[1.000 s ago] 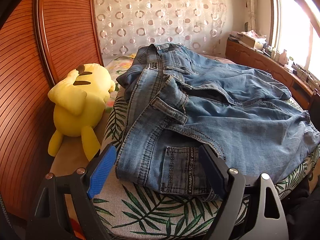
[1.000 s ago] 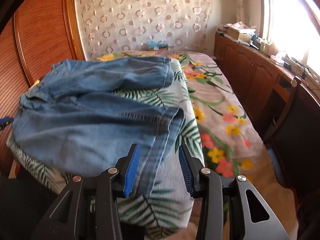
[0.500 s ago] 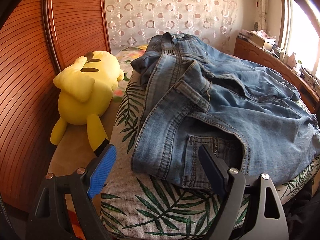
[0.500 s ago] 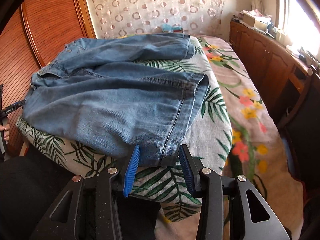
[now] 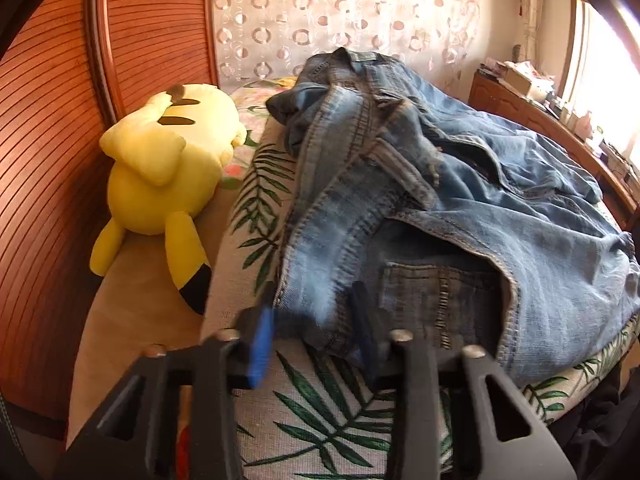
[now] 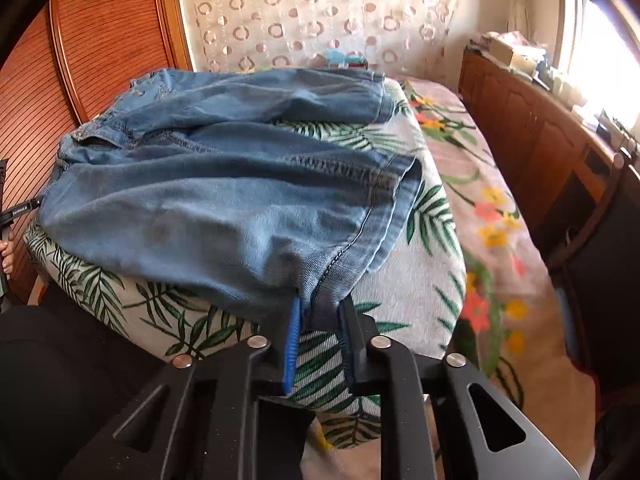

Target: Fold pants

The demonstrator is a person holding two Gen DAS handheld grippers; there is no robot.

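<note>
Left wrist view. Item one: blue jeans (image 5: pixel 460 208), crumpled, lying on a leaf-print cushion (image 5: pixel 320 420) atop the bed; waistband end nearest the camera, back pocket showing. Item two: left gripper (image 5: pixel 316 340), blue-padded tongs closing, the waistband edge of the jeans between them; motion blur hides whether the pads already press the denim. Item three: yellow plush toy (image 5: pixel 164 172), face down, beside the cushion's left edge, against a slatted wooden wardrobe door (image 5: pixel 48 140). Item four: patterned curtain (image 5: pixel 340 20) behind the bed; wooden sideboard (image 5: pixel 560 132) along the window wall.

Right wrist view. Item one: the same jeans (image 6: pixel 224 188), legs spread across the leaf-print cushion (image 6: pixel 420 280), hem end toward the camera. Item two: right gripper (image 6: pixel 318 320), tongs closing and pinching the near hem corner of one leg, denim bunched between the blue pads. Item three: floral bedspread (image 6: pixel 492 216) to the right of the cushion.
</note>
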